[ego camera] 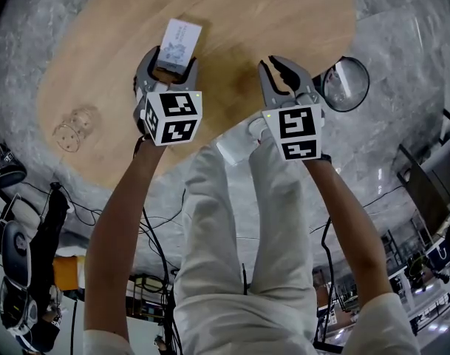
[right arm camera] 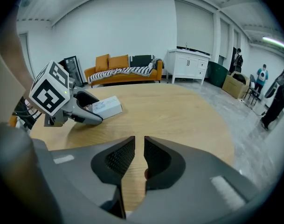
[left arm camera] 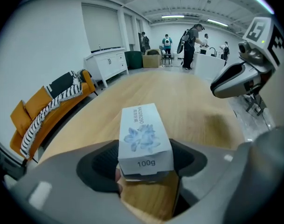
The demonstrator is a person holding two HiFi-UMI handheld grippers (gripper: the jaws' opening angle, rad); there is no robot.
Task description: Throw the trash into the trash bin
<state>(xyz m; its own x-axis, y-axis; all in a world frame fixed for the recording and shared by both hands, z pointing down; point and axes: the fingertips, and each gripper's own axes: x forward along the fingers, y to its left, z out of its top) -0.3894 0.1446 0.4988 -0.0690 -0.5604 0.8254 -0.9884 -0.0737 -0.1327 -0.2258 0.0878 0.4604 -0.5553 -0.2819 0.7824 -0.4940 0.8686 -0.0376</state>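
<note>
My left tool (ego camera: pixel 171 56) pinches white flower-printed cardboard box (left arm camera: pixel 144 141) by near end; could pivot, drop short of round black bin (ego camera: pixel 345 84), right of my narrow, empty right tool (right arm camera: pixel 136 157).

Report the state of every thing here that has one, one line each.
left gripper: shut on the box.
box: held by one end, over the table.
right gripper: jaws a narrow gap apart, nothing between them.
trash bin: upright beside the table, top open.
</note>
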